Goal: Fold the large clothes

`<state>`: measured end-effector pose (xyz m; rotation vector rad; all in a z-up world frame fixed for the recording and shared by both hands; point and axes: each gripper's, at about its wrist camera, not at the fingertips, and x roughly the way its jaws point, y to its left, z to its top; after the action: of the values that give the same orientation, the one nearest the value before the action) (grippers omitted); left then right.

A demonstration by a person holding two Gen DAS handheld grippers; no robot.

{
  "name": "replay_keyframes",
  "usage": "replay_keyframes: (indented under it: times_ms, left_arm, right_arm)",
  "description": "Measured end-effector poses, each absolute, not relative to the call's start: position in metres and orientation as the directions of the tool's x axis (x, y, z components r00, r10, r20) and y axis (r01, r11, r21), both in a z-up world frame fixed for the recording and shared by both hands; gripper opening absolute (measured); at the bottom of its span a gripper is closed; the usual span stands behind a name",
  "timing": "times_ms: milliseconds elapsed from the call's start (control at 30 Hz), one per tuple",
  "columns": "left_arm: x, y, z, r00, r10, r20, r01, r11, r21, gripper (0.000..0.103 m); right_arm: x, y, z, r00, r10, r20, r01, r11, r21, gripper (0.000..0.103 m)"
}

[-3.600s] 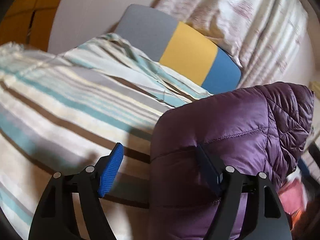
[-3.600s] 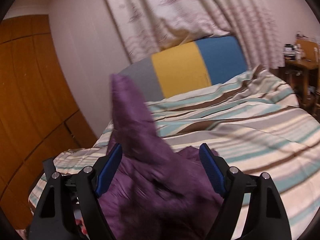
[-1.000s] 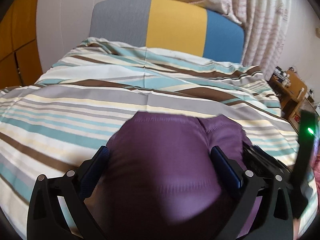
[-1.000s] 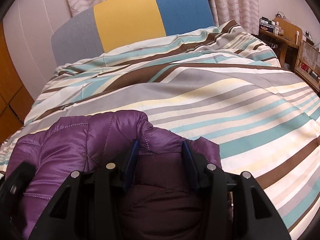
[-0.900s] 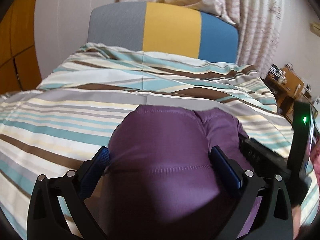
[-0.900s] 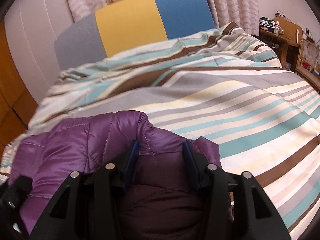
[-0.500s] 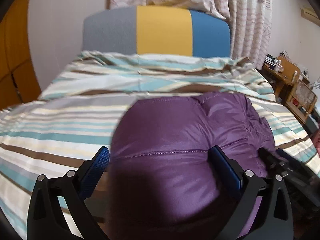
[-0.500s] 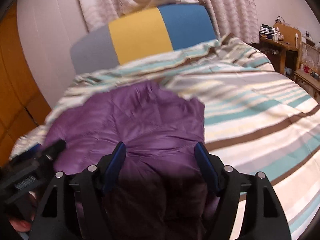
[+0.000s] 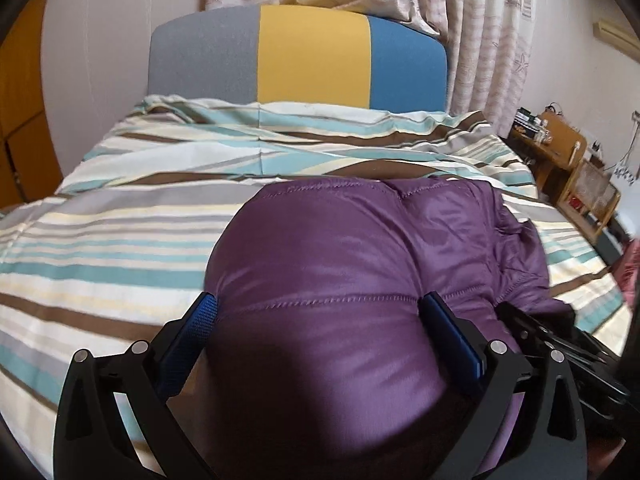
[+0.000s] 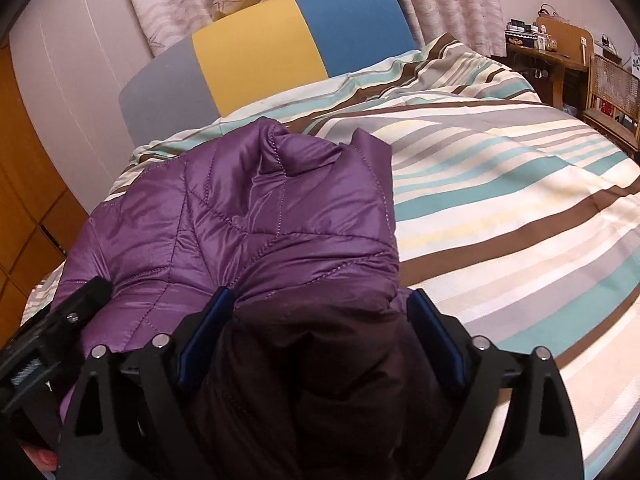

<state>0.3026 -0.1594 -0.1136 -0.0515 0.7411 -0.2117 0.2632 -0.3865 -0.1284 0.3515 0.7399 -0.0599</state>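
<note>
A purple quilted puffer jacket (image 9: pixel 344 264) lies bunched on the striped bed cover (image 9: pixel 120 232); it also shows in the right wrist view (image 10: pixel 240 224). My left gripper (image 9: pixel 320 328) is open, its blue pads (image 9: pixel 202 320) wide apart on either side of a puffy fold. My right gripper (image 10: pixel 320 328) is open too, its pads (image 10: pixel 434 328) spread around the dark lining of the jacket. The other gripper's black body shows at the edge of each view. The jacket's underside is hidden.
A grey, yellow and blue headboard (image 9: pixel 312 56) stands at the far end, with patterned curtains (image 9: pixel 480 32) behind. A wooden side table and shelf (image 9: pixel 560 152) stand to the right of the bed. Orange wooden doors (image 10: pixel 24 184) are to the left.
My right gripper was shut on the jacket a second ago and has opened. The jacket has dropped onto the bed and spread out; both grippers have risen a little.
</note>
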Motion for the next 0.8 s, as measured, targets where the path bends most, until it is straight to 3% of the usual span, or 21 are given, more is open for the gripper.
replay_keyframes:
  times_ms: [200,400,500,800]
  left_arm:
    - [0.279,-0.124,-0.101,0.660,-0.298,-0.689,0.129,0.949,-0.287,0.100]
    - [0.271,-0.100,-0.114,0.602,-0.399,-0.692,0.114,0.900,-0.420,0.100]
    - [0.274,-0.102,-0.118,0.558,-0.467,-0.686,0.138,0.867,-0.478,0.100]
    - [0.284,-0.121,-0.130,0.499,-0.480,-0.722,0.207,0.875,-0.438,0.100]
  right_arm:
    - [0.219,-0.417,-0.098,0.764,0.156,-0.626,0.179,0.881,0.438,0.101]
    - [0.197,-0.434,-0.101,0.721,0.266,-0.639,0.203,0.801,0.563,0.101]
    - [0.209,-0.424,-0.111,0.663,0.305,-0.684,0.185,0.819,0.544,0.101]
    - [0.222,-0.415,-0.132,0.616,0.364,-0.699,0.176,0.801,0.573,0.101]
